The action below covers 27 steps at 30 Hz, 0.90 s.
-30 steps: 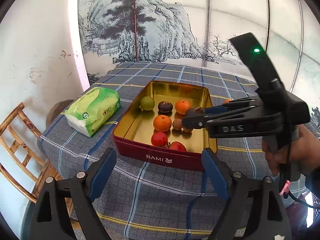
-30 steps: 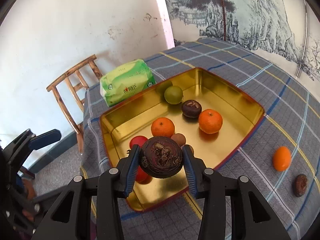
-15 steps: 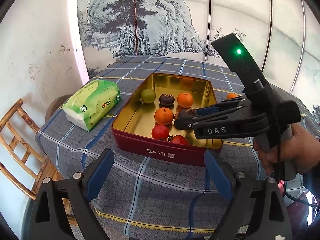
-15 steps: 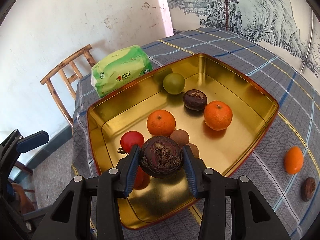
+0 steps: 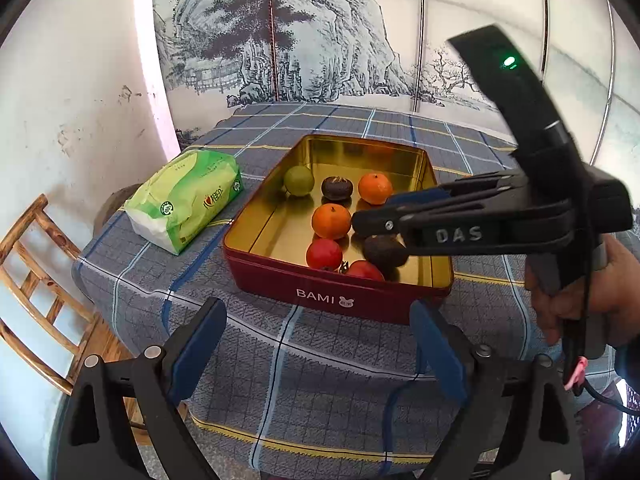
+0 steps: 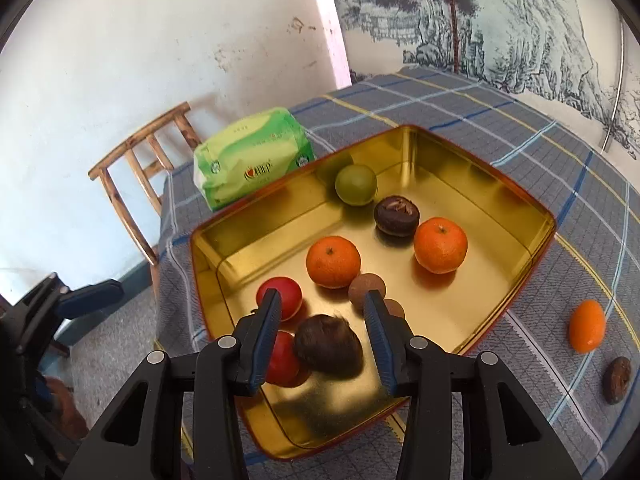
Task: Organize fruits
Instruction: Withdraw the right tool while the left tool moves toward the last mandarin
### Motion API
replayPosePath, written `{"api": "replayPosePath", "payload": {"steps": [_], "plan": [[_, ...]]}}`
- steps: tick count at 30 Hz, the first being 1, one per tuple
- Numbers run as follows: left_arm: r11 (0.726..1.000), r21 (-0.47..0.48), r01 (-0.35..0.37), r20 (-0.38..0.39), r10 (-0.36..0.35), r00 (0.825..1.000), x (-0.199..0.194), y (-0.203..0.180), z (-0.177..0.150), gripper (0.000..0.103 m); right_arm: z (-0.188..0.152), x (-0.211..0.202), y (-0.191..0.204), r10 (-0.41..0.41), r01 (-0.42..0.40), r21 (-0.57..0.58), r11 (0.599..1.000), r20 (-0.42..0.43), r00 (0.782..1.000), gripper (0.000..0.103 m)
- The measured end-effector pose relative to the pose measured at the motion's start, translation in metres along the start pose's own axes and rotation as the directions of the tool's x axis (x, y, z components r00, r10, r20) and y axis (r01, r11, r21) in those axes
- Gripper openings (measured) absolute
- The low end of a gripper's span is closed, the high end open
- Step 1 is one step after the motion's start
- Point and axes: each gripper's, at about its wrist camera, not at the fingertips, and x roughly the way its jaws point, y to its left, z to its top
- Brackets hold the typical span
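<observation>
A red tin with a gold inside [image 5: 332, 296] [image 6: 516, 200] sits on the checked tablecloth. It holds a green fruit [image 6: 355, 184], two oranges [image 6: 333, 262], two red fruits [image 6: 280, 296], small brown fruits and a dark fruit [image 6: 397, 216]. My right gripper [image 6: 322, 324] [image 5: 360, 224] is open above the tin's near corner. A dark brown fruit [image 6: 328, 346] [image 5: 385, 251], blurred, is just below its fingers beside a red fruit. My left gripper [image 5: 318, 338] is open and empty, in front of the tin. An orange [image 6: 587, 326] and a dark fruit [image 6: 617, 380] lie on the cloth right of the tin.
A green tissue pack [image 5: 186, 200] [image 6: 252, 160] lies left of the tin. A wooden chair [image 5: 36, 280] [image 6: 140, 168] stands by the table's left edge. A painted screen [image 5: 320, 40] stands behind the table.
My right gripper has opened and let go of the dark brown fruit, which has dropped into the tin's near corner. The left gripper has stayed open.
</observation>
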Motion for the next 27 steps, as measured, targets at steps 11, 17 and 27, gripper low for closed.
{"api": "replayPosePath", "payload": {"steps": [11, 17, 27], "plan": [[1.000, 0.023, -0.012, -0.015, 0.012, 1.000, 0.002, -0.005, -0.001, 0.092, -0.030, -0.047, -0.021, -0.028, 0.020, 0.074, 0.997, 0.098, 0.995, 0.058], [0.998, 0.053, -0.019, -0.016, 0.020, 1.000, 0.001, -0.013, 0.002, 0.092, -0.066, -0.076, -0.073, -0.129, 0.110, 0.193, 0.975, 0.088, 0.988, 0.061], [0.989, 0.145, -0.036, -0.016, 0.038, 0.999, 0.002, -0.041, 0.009, 0.094, -0.128, -0.132, -0.176, -0.413, 0.383, 0.373, 0.845, 0.000, 0.911, 0.067]]}}
